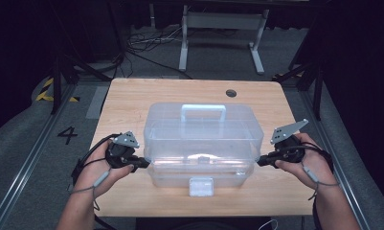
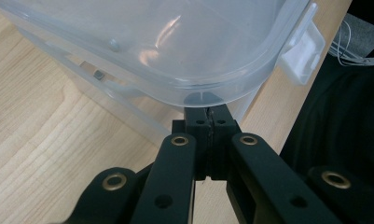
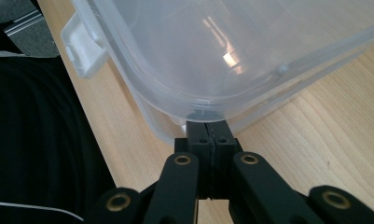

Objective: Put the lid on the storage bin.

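The clear plastic box [image 1: 203, 143] sits in the middle of your surface [image 1: 132, 96], its white front latch [image 1: 201, 186] facing the near edge and its carry handle [image 1: 203, 115] lying flat on the lid toward the far edge. You have it bracketed — one set of tongs at each end of its near side.

Your left tongs [image 1: 142, 163] come in from the surface's left edge and meet the box at its near left corner. In the left gripper view the jaws of the left tongs [image 2: 208, 114] are pressed tight together with nothing between them, and their tip sits right under the rounded overhanging rim of the lid [image 2: 175, 56], touching it or just short of it — the frame does not settle which. The white latch [image 2: 302, 46] shows off to one side, past the corner.

Your right tongs [image 1: 264, 160] mirror that from the right edge, at the near right corner. In the right gripper view the jaws of the right tongs [image 3: 208, 128] are also pressed together, pinching nothing, with the tip tucked beneath the lid's curved rim [image 3: 212, 60], where lid and base meet. The latch [image 3: 84, 44] sits beyond, near the surface's near edge.

Your left hand [image 1: 96, 175] and right hand [image 1: 307, 163] rest low, close to the wood.
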`<state>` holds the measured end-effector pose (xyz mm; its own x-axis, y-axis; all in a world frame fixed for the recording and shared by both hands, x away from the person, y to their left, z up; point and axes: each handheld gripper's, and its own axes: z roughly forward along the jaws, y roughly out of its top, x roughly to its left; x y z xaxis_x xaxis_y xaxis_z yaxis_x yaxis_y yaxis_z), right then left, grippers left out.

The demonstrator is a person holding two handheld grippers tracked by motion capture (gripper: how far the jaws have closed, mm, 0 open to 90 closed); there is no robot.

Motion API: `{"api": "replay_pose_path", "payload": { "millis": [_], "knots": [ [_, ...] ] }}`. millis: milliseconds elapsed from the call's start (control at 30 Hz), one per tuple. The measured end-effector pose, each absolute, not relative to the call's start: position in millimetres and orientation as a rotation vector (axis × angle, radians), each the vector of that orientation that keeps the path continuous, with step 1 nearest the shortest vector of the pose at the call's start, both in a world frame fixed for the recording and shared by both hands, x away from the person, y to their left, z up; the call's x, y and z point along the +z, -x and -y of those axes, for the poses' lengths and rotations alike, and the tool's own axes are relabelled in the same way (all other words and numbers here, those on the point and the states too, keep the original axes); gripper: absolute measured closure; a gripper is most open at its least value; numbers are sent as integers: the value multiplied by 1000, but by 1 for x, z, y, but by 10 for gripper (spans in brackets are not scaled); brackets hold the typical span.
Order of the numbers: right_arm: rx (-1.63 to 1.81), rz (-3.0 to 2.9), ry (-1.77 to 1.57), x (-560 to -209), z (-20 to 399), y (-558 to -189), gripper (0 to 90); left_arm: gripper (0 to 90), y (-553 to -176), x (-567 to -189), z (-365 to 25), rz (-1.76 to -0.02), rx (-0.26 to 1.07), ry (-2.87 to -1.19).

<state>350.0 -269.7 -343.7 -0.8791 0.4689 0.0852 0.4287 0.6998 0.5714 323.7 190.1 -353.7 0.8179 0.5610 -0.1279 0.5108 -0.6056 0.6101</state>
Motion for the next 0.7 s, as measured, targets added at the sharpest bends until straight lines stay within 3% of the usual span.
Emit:
{"api": "replay_pose_path", "payload": {
  "millis": [700],
  "knots": [
    [825, -2914, -741, -352, 265, -351, 900, 898, -324, -361, -186, -786, 21, -2415]
  ]
}}
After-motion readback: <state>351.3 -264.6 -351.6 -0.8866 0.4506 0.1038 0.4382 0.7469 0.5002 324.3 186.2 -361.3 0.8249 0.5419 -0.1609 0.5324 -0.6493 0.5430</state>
